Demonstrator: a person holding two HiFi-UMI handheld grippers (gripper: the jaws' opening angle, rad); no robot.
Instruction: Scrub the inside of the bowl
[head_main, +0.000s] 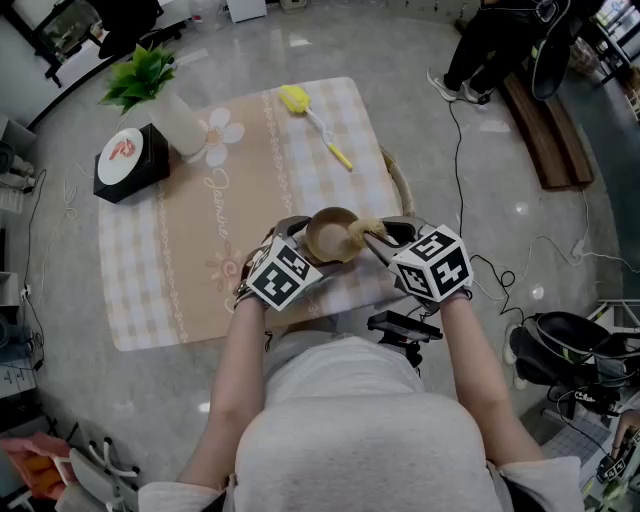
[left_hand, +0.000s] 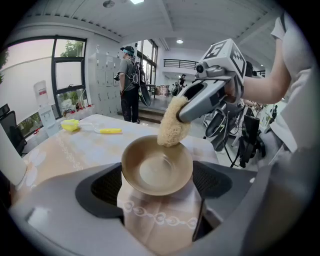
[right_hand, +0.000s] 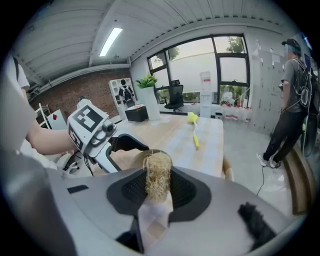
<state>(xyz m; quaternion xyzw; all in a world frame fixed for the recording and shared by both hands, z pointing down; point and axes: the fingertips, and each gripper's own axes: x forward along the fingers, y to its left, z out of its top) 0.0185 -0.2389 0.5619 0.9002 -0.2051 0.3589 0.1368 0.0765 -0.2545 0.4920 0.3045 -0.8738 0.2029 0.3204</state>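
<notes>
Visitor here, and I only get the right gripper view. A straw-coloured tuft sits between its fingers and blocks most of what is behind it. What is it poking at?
Observer: The left gripper view shows it. The tuft is a scrubber, and it rests against the far inner wall of a brown bowl.
Operator: Does anything hold that bowl?
Observer: Yes. The left gripper clamps it, with one of its fingers on each side of the rim.
Operator: Is there anything inside the bowl?
Observer: Nothing but the scrubber. The bottom is bare.
</notes>
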